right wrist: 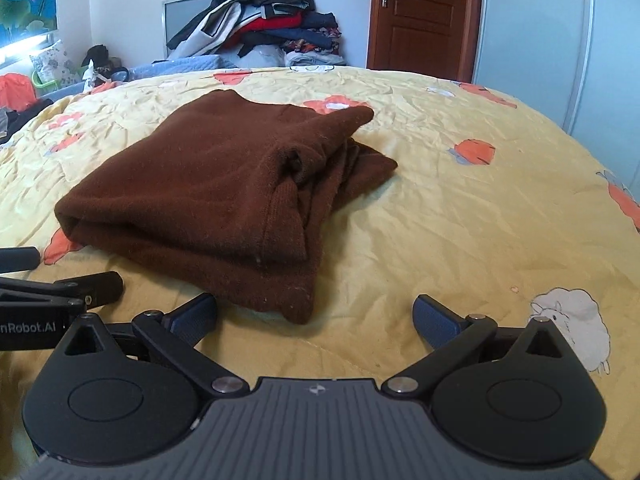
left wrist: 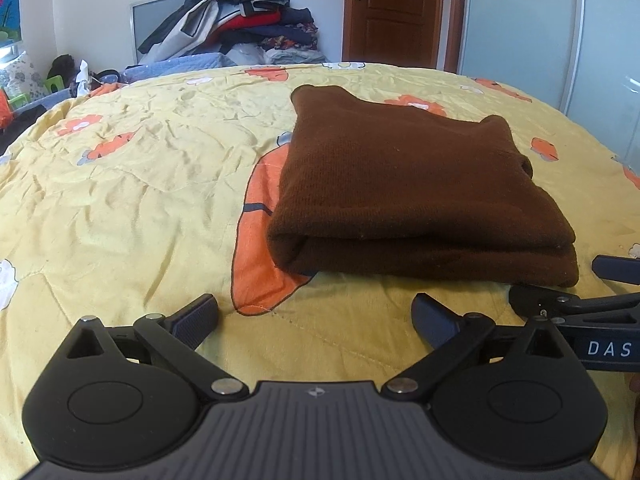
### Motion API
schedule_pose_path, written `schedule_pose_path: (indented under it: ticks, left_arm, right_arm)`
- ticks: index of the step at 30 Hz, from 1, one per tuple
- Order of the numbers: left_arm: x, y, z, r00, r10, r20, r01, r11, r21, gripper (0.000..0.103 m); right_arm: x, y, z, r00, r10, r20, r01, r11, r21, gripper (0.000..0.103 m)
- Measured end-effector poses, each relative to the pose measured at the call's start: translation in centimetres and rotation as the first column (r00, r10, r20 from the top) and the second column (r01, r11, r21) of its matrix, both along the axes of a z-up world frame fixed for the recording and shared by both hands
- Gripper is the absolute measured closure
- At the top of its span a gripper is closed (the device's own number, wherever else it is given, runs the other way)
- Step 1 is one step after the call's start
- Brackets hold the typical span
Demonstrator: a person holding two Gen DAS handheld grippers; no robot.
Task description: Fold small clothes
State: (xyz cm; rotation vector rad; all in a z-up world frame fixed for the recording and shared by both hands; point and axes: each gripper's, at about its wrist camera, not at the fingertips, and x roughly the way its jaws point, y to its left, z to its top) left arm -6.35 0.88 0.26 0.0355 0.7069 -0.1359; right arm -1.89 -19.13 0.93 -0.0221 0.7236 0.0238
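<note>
A brown knitted garment (left wrist: 404, 184) lies folded in a thick stack on the yellow bedspread (left wrist: 132, 184). My left gripper (left wrist: 316, 322) is open just short of the fold's near edge, nothing between its fingers. The right gripper's fingers (left wrist: 616, 270) show at the right edge of the left wrist view, beside the garment's near right corner. In the right wrist view the same brown garment (right wrist: 208, 196) lies ahead and to the left, with loose layers fanning out on its right side. My right gripper (right wrist: 316, 320) is open and empty, close to the garment's near corner.
The bedspread (right wrist: 460, 220) carries orange and white animal prints and is bare to the right. A heap of clothes (left wrist: 240, 12) is piled beyond the bed's far edge. A wooden door (left wrist: 394, 12) and a pale wardrobe (left wrist: 540, 28) stand behind. The left gripper's fingers (right wrist: 24, 260) show at left.
</note>
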Motion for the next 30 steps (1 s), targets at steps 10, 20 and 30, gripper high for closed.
schedule_pose_path:
  ticks: [10,20,30]
  left_arm:
    - [-0.07,-0.03,-0.03,1.0,0.005,0.0,-0.005,1.0,0.007,0.0]
    - [-0.03,-0.06,-0.06,1.0,0.006,0.0,-0.006,1.0,0.008,0.0]
    - [-0.03,-0.12,-0.05,1.0,0.006,0.001,-0.006,1.0,0.007,0.0]
  right_arm:
    - [-0.89,0.24,0.06,1.0,-0.004,0.007,0.004,1.0,0.001,0.0]
    - [-1.32,0.34,0.05,1.0,-0.009,0.008,0.009,1.0,0.0,0.0]
    - [-1.22,0.26,0.06,1.0,-0.008,0.008,0.008,1.0,0.003,0.0]
